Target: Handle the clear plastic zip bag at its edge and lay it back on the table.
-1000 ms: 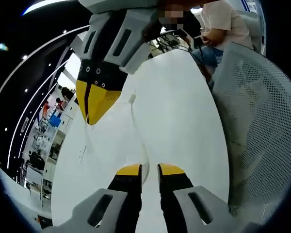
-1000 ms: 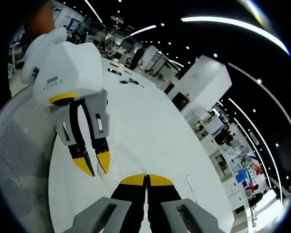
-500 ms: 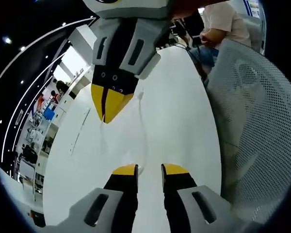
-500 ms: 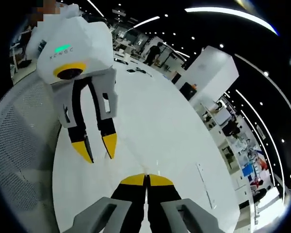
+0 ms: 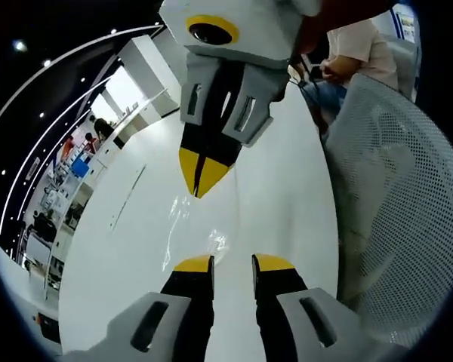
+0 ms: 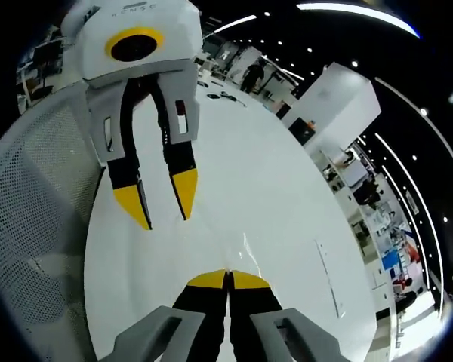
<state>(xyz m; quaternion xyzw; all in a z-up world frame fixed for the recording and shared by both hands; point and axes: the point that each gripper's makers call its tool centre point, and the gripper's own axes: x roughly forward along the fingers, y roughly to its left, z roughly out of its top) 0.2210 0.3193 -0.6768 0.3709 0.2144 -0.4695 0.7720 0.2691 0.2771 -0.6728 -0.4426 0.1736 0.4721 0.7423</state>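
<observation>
right gripper pinching the bag edge above the table, left gripper open beside it

the right gripper (image 6: 227, 279) has its yellow-tipped jaws pressed together, and i judge they hold the edge of the clear plastic zip bag (image 5: 204, 226), which hangs between the two tools just over the white table (image 6: 279, 204); the left gripper (image 5: 232, 263) has its jaws apart, with the bag's glossy fold just ahead of them. to lay the bag down well, i think the right gripper should lower slowly until the film lies flat, then release, while the left stays away from it. the bag is almost invisible against the white top, so its outline, its zip and the exact place of the pinch are hard to make out. a white mesh chair back (image 5: 392, 188) stands just beside the table.
</observation>
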